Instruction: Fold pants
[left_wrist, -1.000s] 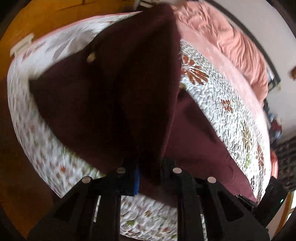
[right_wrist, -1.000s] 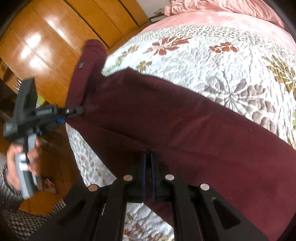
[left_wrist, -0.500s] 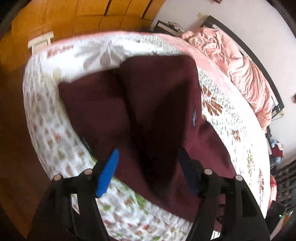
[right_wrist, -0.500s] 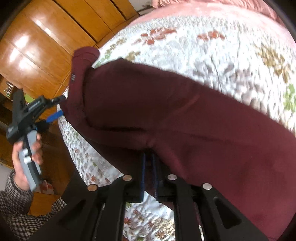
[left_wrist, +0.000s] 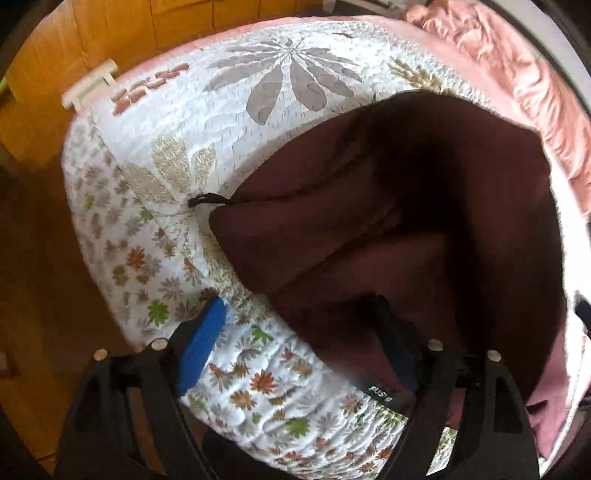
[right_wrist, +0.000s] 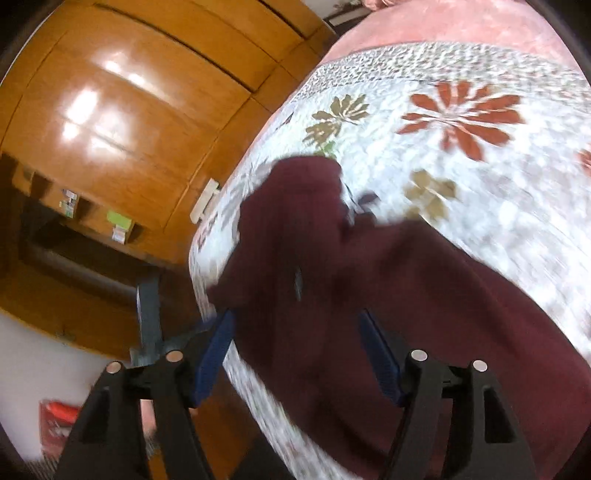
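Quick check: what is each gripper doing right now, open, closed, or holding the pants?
Left gripper: open, jaws just opened, holding nothing; pants lie on the quilt.
Right gripper: open, jaws just opened, pants released beneath it.

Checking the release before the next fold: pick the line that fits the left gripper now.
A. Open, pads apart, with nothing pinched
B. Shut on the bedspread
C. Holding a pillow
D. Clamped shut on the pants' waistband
A: the left gripper stands open, its blue pads apart, while the maroon pants lie loose on the floral bedspread.
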